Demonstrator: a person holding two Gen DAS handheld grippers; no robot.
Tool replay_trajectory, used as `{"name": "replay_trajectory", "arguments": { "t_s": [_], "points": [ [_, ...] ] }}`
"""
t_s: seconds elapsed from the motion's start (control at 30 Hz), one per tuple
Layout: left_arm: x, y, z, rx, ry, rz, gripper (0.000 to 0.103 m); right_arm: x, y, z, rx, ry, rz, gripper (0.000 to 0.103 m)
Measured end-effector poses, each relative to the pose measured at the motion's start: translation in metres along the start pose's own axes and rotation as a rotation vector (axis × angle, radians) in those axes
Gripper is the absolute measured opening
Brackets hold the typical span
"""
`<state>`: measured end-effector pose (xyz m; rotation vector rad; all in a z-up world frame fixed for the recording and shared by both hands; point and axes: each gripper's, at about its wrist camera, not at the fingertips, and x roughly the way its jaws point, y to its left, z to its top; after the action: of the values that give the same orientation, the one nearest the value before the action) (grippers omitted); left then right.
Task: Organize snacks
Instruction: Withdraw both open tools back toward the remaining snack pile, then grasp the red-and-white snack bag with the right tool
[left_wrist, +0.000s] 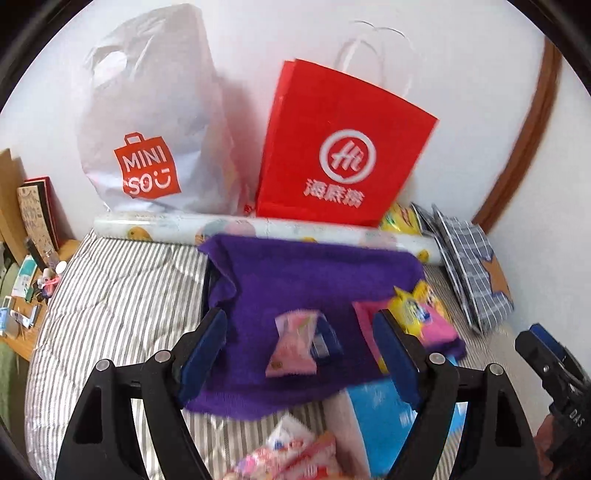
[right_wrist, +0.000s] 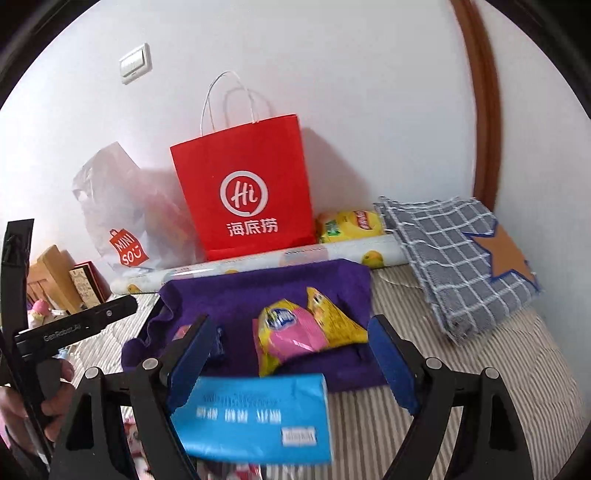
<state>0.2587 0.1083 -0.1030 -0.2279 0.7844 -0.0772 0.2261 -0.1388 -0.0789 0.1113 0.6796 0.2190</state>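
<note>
Two grippers hang over a bed with a grey-and-white striped cover (left_wrist: 122, 295), which meets a white wall (right_wrist: 332, 92) on its far side. Against that wall stand a white Miniso plastic bag (left_wrist: 155, 122) on the left and a red paper bag (right_wrist: 243, 188) to its right, with a printed paper roll (left_wrist: 177, 229) lying along their feet. At the far right a blue checked cloth (right_wrist: 458, 254) leans near a brown wooden frame (right_wrist: 484, 110); far left, a low wooden shelf (left_wrist: 22, 332) holds small clutter.

A purple cloth (left_wrist: 295, 277) is spread mid-bed and carries the snacks. A pink snack packet (left_wrist: 291, 343) lies on it just beyond and between the fingers of the left gripper (left_wrist: 299, 354), whose jaws stand wide and grasp nothing. A pink-and-yellow packet (right_wrist: 291, 328) and a yellow packet (right_wrist: 332, 317) beside it rest on the cloth's right part, ahead of the right gripper (right_wrist: 291, 365), likewise spread apart and empty. A blue pack (right_wrist: 258, 413) lies nearer, below the right gripper's fingers; whether it touches them cannot be told. More pink-and-white wrappers (left_wrist: 291, 458) sit at the near edge.
</note>
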Motion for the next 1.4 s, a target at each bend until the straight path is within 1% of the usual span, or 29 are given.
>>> {"name": "replay_trajectory", "arguments": {
  "t_s": [0.1,0.2,0.3,0.4,0.53,0.57,0.63,0.7,0.73,0.8,0.93,1.03,1.3,1.4],
  "points": [
    [-0.016,-0.004,-0.010,0.036,-0.012,0.021,0.081,-0.012,0.001,-0.013,0.014,0.020,-0.025,0.084],
    [-0.032,-0.007,-0.022,0.073,-0.025,0.030,0.081,-0.017,0.000,-0.026,0.049,0.069,-0.018,0.084],
    [-0.042,-0.005,-0.033,0.063,-0.009,0.001,0.081,-0.022,0.003,-0.039,0.053,0.097,-0.025,0.084],
    [-0.051,0.003,-0.045,0.040,0.009,-0.011,0.081,-0.030,0.007,-0.053,0.034,0.119,-0.029,0.084],
    [-0.059,0.010,-0.059,0.028,0.024,-0.015,0.081,-0.037,0.012,-0.070,0.027,0.146,-0.002,0.084],
    [-0.061,0.013,-0.064,0.021,0.028,-0.018,0.081,-0.036,0.014,-0.073,0.024,0.156,0.005,0.084],
    [-0.064,0.019,-0.071,0.005,0.040,-0.017,0.081,-0.033,0.018,-0.082,0.021,0.175,0.019,0.078],
    [-0.065,0.023,-0.077,-0.002,0.059,-0.017,0.081,-0.029,0.022,-0.092,0.014,0.201,0.036,0.076],
    [-0.065,0.026,-0.081,-0.009,0.070,-0.020,0.081,-0.026,0.024,-0.096,0.011,0.211,0.044,0.073],
    [-0.067,0.030,-0.086,-0.018,0.083,-0.025,0.081,-0.020,0.026,-0.103,0.007,0.233,0.062,0.070],
    [-0.070,0.036,-0.095,-0.023,0.109,-0.019,0.081,-0.006,0.029,-0.113,-0.008,0.259,0.079,0.069],
    [-0.070,0.040,-0.098,-0.030,0.111,-0.038,0.081,0.000,0.030,-0.115,-0.013,0.269,0.086,0.069],
    [-0.060,0.043,-0.101,-0.030,0.139,-0.021,0.081,0.013,0.031,-0.120,-0.038,0.301,0.100,0.069],
    [-0.057,0.046,-0.101,-0.033,0.148,-0.026,0.081,0.019,0.034,-0.123,-0.047,0.316,0.104,0.069]
  ]
}}
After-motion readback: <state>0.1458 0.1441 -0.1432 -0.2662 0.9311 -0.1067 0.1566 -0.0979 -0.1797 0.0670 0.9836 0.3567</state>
